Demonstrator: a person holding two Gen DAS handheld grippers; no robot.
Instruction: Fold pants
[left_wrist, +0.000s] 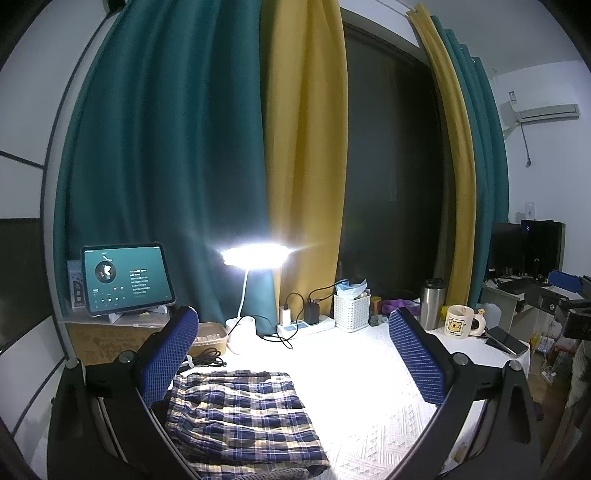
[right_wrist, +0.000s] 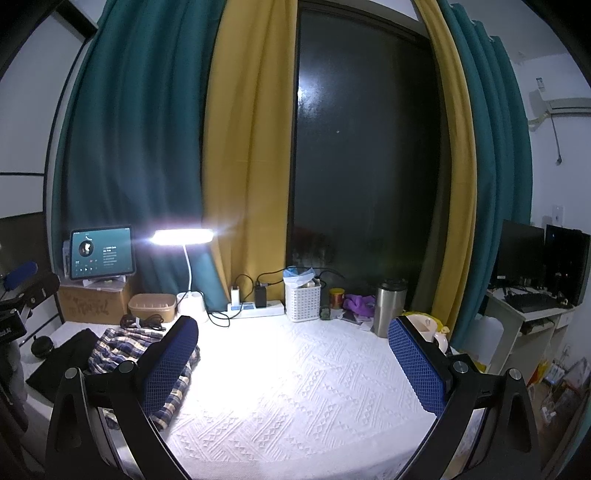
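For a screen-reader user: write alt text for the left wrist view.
Folded plaid pants lie on a white textured tablecloth, framed by the open left gripper and its blue-padded fingers. Behind them are a lit desk lamp, a tablet and a mug before teal and yellow curtains.

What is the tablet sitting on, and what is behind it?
The tablet sits on a pale stand, which rests on a cardboard box. Behind it hangs the teal curtain, with a small package at its left edge. Anything directly behind the screen is covered.
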